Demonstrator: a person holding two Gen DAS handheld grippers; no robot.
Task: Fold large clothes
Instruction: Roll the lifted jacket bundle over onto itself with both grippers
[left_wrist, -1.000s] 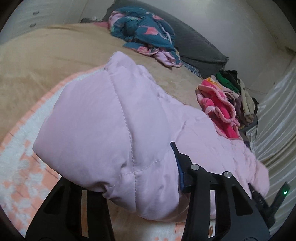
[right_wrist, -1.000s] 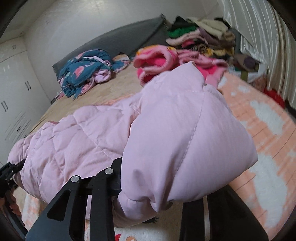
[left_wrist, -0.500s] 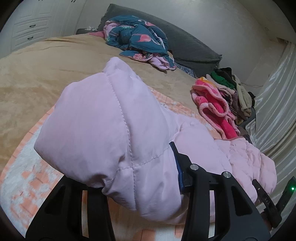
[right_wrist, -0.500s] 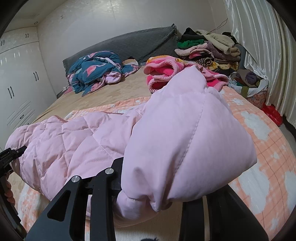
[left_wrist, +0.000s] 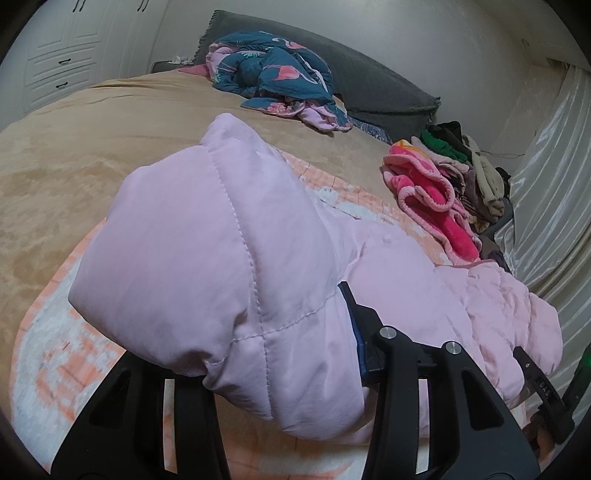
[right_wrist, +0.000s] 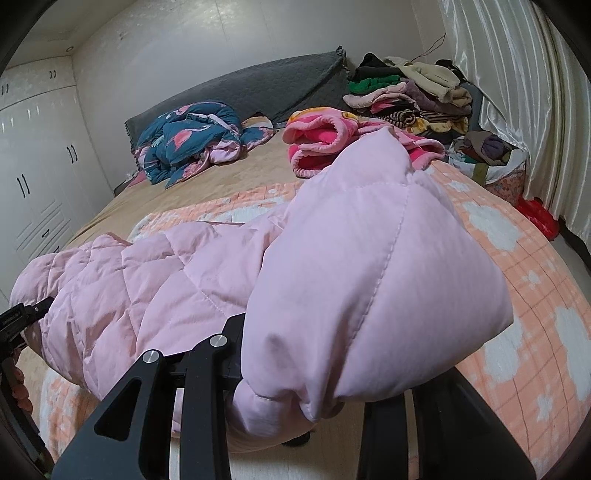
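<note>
In the left wrist view, the left gripper (left_wrist: 280, 354) was seen clamped on a thick bunch of the pink quilted puffer jacket (left_wrist: 207, 251), the padding swelling out over both black fingers. The jacket was held just above the orange-and-white patterned blanket (left_wrist: 55, 354), its far side trailing toward the other gripper at the right edge. Beyond it, a pink fleece garment (left_wrist: 432, 195) was seen beside the pile of folded clothes (left_wrist: 476, 166).

In the right wrist view, the right gripper (right_wrist: 317, 384) was likewise closed on a puffy fold of the jacket (right_wrist: 369, 273), the garment stretched between the two tools above the blanket (right_wrist: 517, 266). The jacket was judged light and soft, but bulky, springy and slick-shelled, likely to slide off thin pinches. A hold on stitched seams or hem edges was judged safest.
</note>
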